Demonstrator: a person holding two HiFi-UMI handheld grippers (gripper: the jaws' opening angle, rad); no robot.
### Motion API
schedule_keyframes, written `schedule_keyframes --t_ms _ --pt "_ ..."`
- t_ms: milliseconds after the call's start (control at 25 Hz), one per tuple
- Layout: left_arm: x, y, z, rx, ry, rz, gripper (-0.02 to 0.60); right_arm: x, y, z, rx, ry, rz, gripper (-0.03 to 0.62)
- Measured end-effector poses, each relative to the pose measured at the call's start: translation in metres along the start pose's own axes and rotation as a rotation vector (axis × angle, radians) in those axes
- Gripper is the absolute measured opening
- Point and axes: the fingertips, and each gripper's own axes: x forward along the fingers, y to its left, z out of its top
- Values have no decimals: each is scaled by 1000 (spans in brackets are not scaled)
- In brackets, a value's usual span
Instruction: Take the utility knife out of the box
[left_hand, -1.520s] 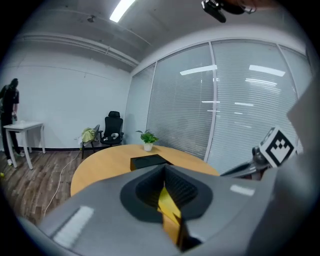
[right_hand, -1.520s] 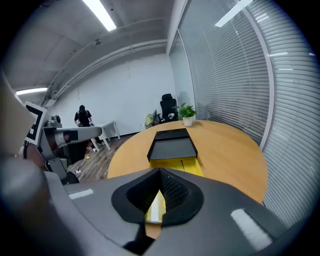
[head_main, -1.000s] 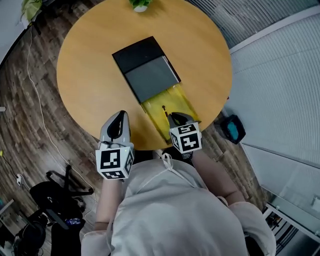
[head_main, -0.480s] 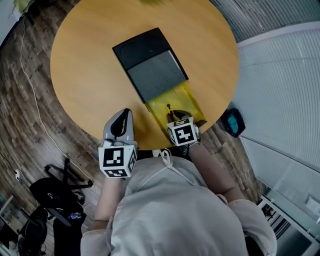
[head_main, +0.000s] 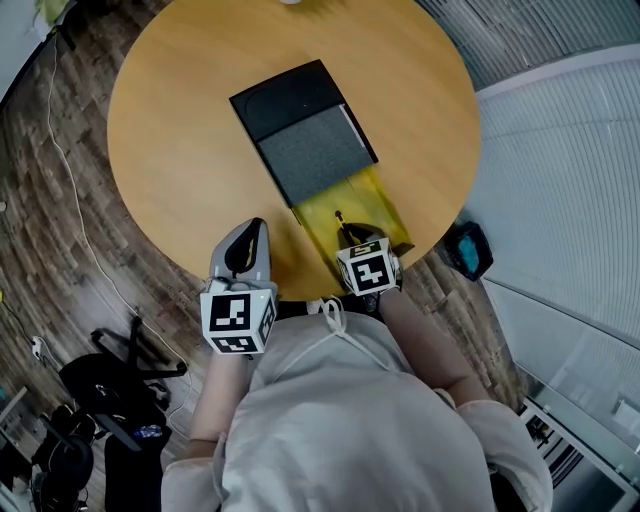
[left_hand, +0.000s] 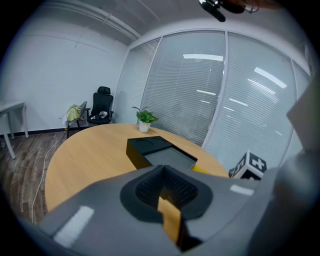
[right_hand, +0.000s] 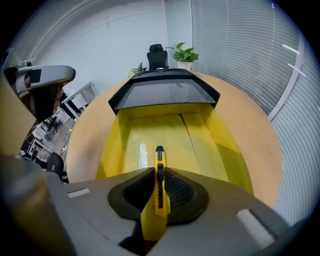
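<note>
Your right gripper (right_hand: 160, 181) has just been closing, and its jaws now clench the yellow knife (right_hand: 159, 161) by its body, with the black tip poking out ahead. The knife sits low in the box's yellow tray (right_hand: 131, 131), which is slid out of the black sleeve (head_main: 300, 125) towards you. The grasp looks made, so lifting it clear seems next. Your left gripper (left_hand: 162, 172) hovers closed and empty at the bench (head_main: 170, 150) edge, beside the tray.
</note>
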Motion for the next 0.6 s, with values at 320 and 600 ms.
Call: schedule_keyframes --t_ms 320,600 --pt "-16 -17 17 31 -51 2 6 -42 7 27 35 -137 50 63" --pt "-40 -39 43 77 -136 -15 6 -113 13 74 8 -357 44 63"
